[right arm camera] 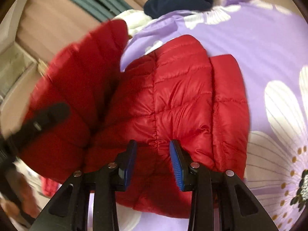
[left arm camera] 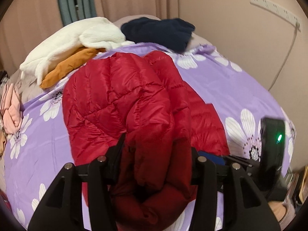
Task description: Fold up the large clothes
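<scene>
Purple floral bedsheet fills both views, beige wall behind. Red puffer jacket lies mid-frame on the sheet, part bunched. My left gripper, bottom center of the left view, has its jaws clamped on a thick roll of the jacket. My right gripper, bottom center of the right view, has jaws apart, blue pads straddling the jacket's hem, not pinching. White garment, mustard garment upper left; navy garment top center.
</scene>
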`<state>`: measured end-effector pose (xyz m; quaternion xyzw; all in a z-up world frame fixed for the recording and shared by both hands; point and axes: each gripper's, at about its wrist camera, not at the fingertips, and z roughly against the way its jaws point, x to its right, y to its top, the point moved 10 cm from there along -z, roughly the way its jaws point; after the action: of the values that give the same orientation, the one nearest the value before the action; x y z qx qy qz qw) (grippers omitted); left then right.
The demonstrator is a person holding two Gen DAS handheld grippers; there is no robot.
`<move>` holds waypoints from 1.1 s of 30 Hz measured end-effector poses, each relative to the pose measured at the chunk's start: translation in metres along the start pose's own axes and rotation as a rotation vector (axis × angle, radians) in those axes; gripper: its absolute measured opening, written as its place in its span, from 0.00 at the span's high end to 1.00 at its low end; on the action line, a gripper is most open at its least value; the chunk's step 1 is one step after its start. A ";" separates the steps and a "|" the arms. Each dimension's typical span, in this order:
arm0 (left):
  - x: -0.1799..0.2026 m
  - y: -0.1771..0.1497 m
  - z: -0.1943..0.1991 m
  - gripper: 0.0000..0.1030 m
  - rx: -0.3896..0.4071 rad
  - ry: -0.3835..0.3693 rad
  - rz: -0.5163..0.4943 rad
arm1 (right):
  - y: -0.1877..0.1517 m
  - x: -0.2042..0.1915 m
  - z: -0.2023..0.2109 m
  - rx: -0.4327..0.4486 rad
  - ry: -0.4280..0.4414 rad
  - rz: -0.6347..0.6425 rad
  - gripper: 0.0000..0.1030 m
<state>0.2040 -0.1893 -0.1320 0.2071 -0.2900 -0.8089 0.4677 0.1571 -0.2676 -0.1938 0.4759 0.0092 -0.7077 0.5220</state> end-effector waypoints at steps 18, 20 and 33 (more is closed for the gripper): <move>0.045 -0.020 -0.011 0.23 -0.038 -0.305 0.009 | 0.080 -0.027 0.055 0.161 0.324 -0.075 0.37; 0.045 -0.020 -0.010 0.23 -0.041 -0.319 0.020 | 0.089 -0.046 0.054 0.136 0.387 -0.037 0.37; 0.045 -0.025 -0.004 0.23 -0.053 -0.343 0.027 | 0.067 -0.030 -0.021 -0.128 0.214 -0.001 0.43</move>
<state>0.1691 -0.2204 -0.1546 0.0495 -0.3468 -0.8334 0.4275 0.2213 -0.2657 -0.1528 0.5146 0.1101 -0.6511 0.5470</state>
